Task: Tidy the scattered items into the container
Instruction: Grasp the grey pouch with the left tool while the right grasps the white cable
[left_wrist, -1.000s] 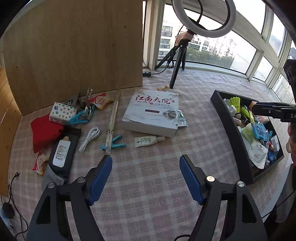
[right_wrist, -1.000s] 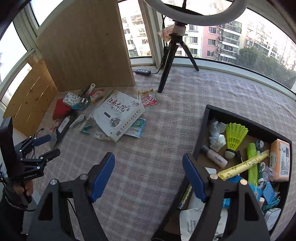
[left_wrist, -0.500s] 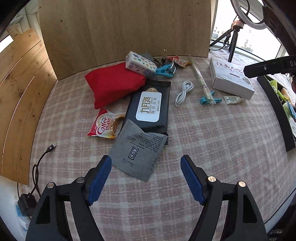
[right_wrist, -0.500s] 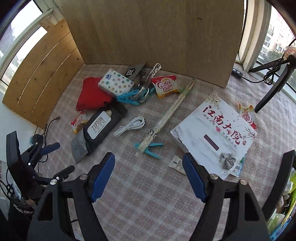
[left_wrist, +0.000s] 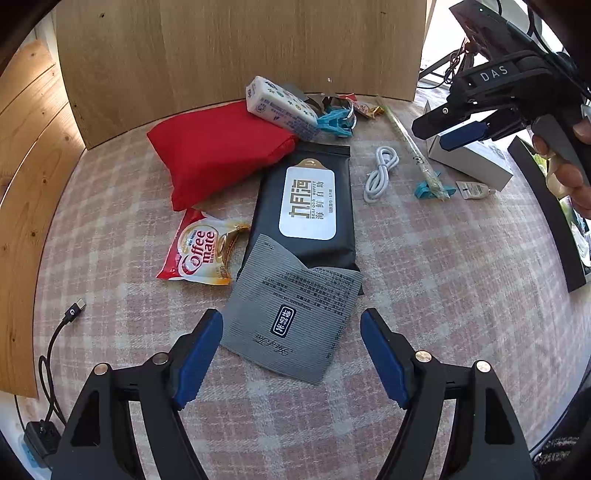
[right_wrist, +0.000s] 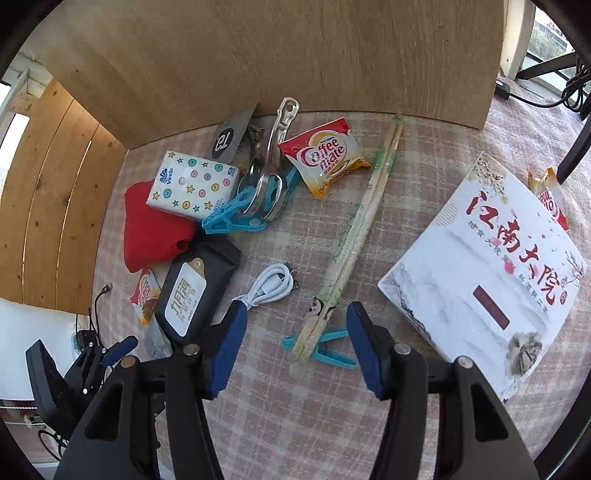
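Much is left on the worktop (left_wrist: 443, 280) (container barely seen): left tool (left_wrist: 291, 350) released over grey sachet (left_wrist: 291, 310); right tool (right_wrist: 295, 343) closing, empty, around chopsticks (right_wrist: 354, 236).

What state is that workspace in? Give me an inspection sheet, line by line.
surface: checked cloth, flat.
job's things: grey sachet overlapping black wipes pack; red pouch, creamer sachet, tissue pack, chopsticks, blue peg, white box scattered; black tray at right edge.
clutter: metal clip piled beside tissue pack.
claws: left claw open over grey sachet; right claw closing, chopsticks and blue peg between its jaws, pads not touching.
cables: white cable coiled; black cable at cloth's left edge.
surroundings: wooden boards behind.
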